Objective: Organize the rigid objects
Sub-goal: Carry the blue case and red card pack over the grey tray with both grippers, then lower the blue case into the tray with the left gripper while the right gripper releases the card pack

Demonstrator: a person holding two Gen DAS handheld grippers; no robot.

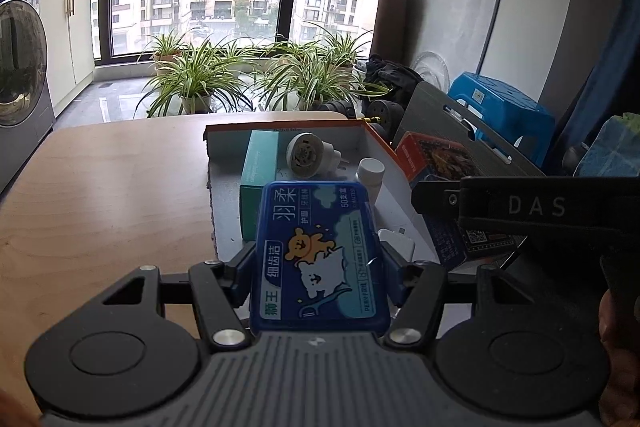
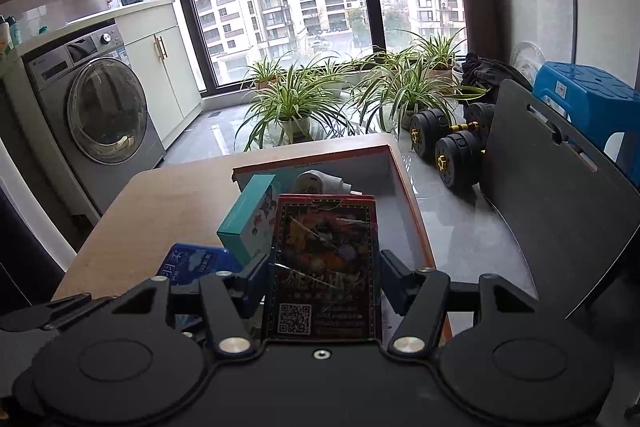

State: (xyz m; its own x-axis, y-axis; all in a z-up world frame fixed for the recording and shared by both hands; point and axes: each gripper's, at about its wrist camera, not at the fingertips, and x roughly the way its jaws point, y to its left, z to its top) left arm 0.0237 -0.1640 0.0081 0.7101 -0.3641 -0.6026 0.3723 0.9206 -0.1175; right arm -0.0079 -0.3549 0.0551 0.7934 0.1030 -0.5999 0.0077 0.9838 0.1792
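We hold one thing in each hand, and both are above the open cardboard box (image 1: 384,143) that sits on the wooden table (image 1: 100,195). Our left gripper (image 1: 318,269) is squeezed onto the sides of a flat blue floss case (image 1: 318,251) with a little bear on its lid. Our right gripper (image 2: 322,279) is squeezed onto a dark red card box (image 2: 326,267) with a square code printed on its near end. Both things are up in the air over the near part of the box, so neither one is put away yet. Some things are already inside the box. A teal carton (image 1: 258,169) lies along the left wall. A white round plug (image 1: 310,153) rests near the back wall. A small white bottle (image 1: 370,177) stands to the right of the teal carton, and a white square thing (image 1: 396,243) peeks out beside the blue case. The table beside the box looks bare in both views. We think the job is almost done. What is left is to set the blue case and the red card box down in the free floor of the box and then let go. The right side of the box floor looks roomy enough for them.
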